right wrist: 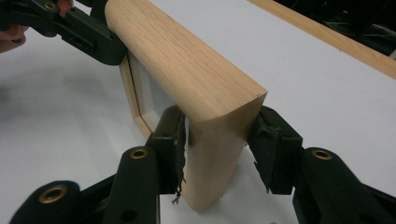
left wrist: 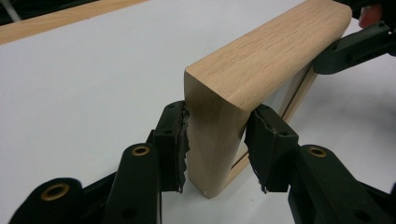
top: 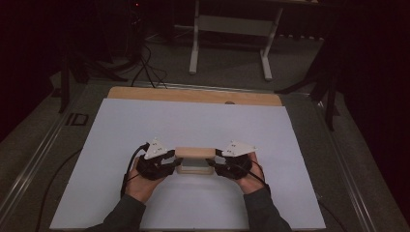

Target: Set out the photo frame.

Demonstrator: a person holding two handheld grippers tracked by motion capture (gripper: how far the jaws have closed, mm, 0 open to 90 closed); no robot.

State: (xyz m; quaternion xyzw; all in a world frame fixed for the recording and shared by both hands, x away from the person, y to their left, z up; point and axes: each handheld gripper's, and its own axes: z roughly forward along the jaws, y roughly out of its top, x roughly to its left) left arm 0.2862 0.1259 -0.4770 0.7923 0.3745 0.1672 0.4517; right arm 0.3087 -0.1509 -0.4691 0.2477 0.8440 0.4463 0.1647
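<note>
**Two-Gripper Hold on the Wooden Box: Keep It Level**

I hold the wooden box (top: 195, 153) near the middle of the white table sheet (top: 121, 125), one end in each tool. The left gripper (left wrist: 217, 140) pinches the left end, pads (left wrist: 181, 140) pressed on both faces; the right gripper (right wrist: 219, 140) pinches the right end likewise. From above, a thinner framed panel (top: 194, 167) lies just beneath the box, on its near side.

- I keep both pinches square to the end faces.
- I move both hands together, at one height.
- I judge uneven pull could twist the box loose.
</note>
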